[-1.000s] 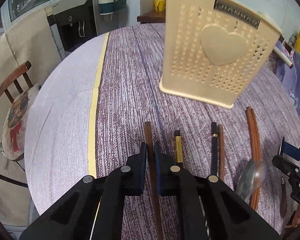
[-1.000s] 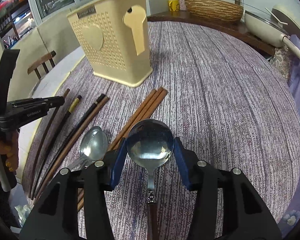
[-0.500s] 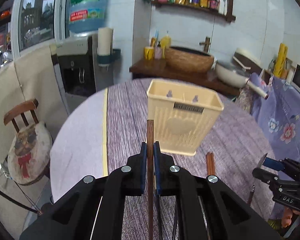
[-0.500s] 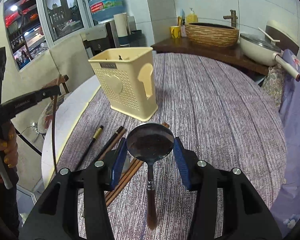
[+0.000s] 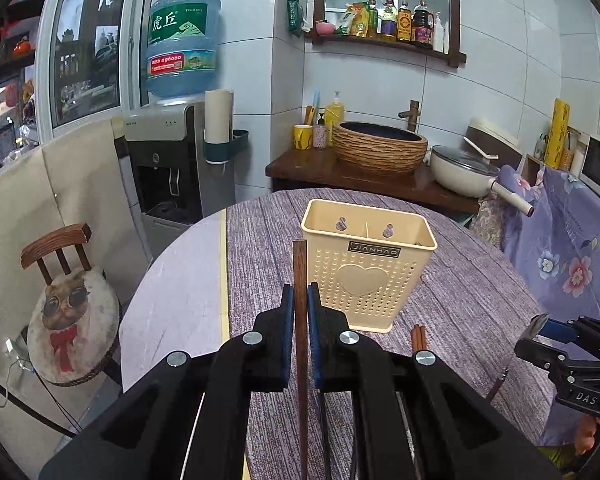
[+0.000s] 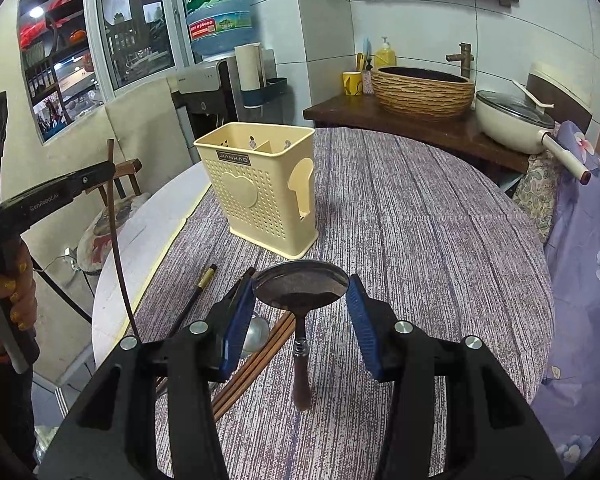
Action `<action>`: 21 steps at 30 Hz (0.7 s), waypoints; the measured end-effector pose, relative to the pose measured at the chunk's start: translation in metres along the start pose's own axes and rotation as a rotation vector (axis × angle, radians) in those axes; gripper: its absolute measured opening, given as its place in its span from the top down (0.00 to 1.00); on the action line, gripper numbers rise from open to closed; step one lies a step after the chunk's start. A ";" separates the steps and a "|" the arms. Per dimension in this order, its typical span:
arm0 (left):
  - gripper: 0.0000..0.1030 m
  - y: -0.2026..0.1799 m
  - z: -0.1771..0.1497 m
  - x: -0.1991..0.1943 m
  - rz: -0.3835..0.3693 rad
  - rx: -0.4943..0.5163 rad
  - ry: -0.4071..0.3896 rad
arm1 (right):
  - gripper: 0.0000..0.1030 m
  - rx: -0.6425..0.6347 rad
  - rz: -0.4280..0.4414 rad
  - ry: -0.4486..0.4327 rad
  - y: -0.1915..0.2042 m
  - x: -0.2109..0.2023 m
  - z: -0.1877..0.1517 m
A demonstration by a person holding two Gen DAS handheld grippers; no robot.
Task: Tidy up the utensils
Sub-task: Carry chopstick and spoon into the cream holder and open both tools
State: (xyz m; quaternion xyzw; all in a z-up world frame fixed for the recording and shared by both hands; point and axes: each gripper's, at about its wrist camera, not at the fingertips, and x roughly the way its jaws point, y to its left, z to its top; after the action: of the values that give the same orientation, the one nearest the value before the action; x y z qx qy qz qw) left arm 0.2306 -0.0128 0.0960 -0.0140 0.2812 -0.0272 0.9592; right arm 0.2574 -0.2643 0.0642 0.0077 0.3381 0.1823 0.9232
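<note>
Left wrist view looks along the left gripper (image 5: 300, 312), whose two blue-padded fingers (image 5: 287, 320) are pinching a single dark brown chopstick (image 5: 300, 280). The stick stands up between the pads, its squared top in front of the left part of the cream utensil holder (image 5: 370, 276). That holder sits upright on the purple tablecloth (image 5: 460, 280) of the round table, with a heart on its front and a divider visible inside the open top. Just before its base, the ends of a reddish-brown chopstick pair (image 5: 419, 336) lie on the cloth. At the right edge the right gripper (image 5: 540, 328) shows only from the side, so this view does not reveal what it carries.

Right wrist view fills that in: the right gripper (image 6: 301, 304) has its fingers (image 6: 238, 320) spread wide and closed against the rim of a metal spoon (image 6: 301, 290), bowl held flat between the pads, wooden handle pointing back toward the camera, raised above the cloth. Only this view shows the things still lying on the table: a black chopstick with a gold band (image 6: 202, 286), the reddish-brown pair (image 6: 260, 356) and a second spoon (image 6: 256, 332) partly hidden behind the left finger. It also shows the holder (image 6: 260, 196) from its corner, with a keyhole-shaped slot on the side wall, and the left gripper (image 6: 108, 168) at the far left with the long chopstick (image 6: 118, 240) hanging down from it, clear of the table.
</note>
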 end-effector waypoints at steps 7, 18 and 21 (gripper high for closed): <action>0.92 0.007 0.011 -0.015 -0.021 -0.020 -0.032 | 0.54 0.002 0.037 -0.034 0.005 -0.011 0.012; 0.92 0.002 0.084 -0.041 -0.087 -0.026 -0.116 | 0.54 -0.009 0.083 -0.186 0.027 -0.031 0.097; 0.92 -0.002 0.118 -0.054 -0.092 -0.033 -0.167 | 0.54 -0.014 0.075 -0.243 0.034 -0.038 0.131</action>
State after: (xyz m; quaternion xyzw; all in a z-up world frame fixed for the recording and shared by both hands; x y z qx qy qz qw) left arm 0.2489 -0.0101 0.2243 -0.0448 0.1999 -0.0651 0.9766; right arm 0.3013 -0.2310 0.1933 0.0359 0.2219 0.2168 0.9500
